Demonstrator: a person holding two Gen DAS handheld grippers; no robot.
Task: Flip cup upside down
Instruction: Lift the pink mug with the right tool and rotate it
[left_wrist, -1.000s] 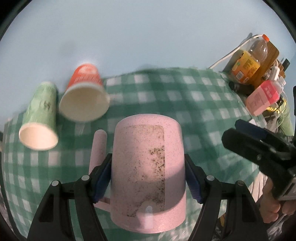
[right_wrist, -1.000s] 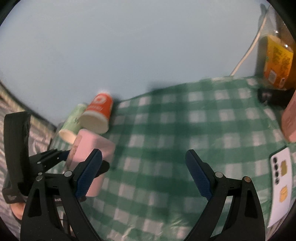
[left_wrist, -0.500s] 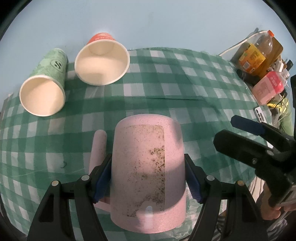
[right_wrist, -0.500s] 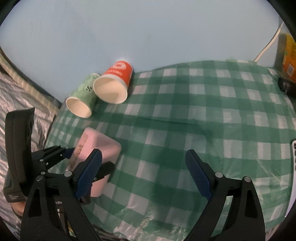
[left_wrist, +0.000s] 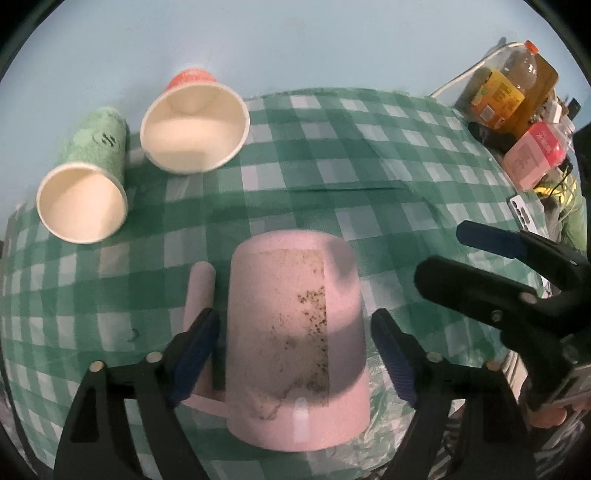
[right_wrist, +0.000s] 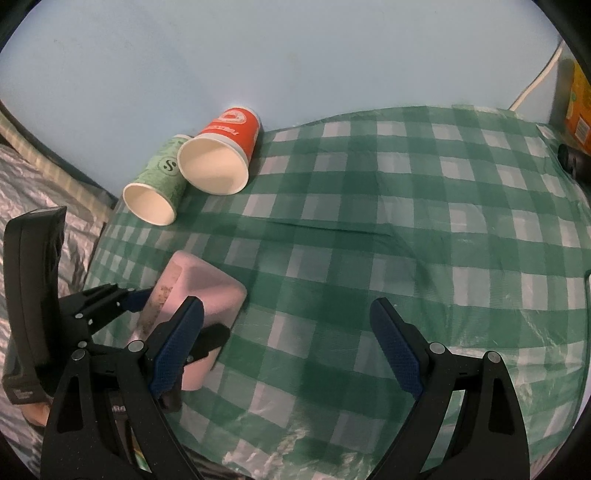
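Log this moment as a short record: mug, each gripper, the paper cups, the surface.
mug: pink mug, between the left gripper's pads, handle to its left
left gripper: jaws slightly off the mug, a gap on each side
right gripper: open, holding nothing, over the cloth
paper cups: green cup and red cup lying on their sides, mouths toward the cameras
surface: green checked cloth

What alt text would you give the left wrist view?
The left gripper has its jaws spread beside a pink mug on a green checked tablecloth. Two paper cups, green and red, lie on their sides behind.
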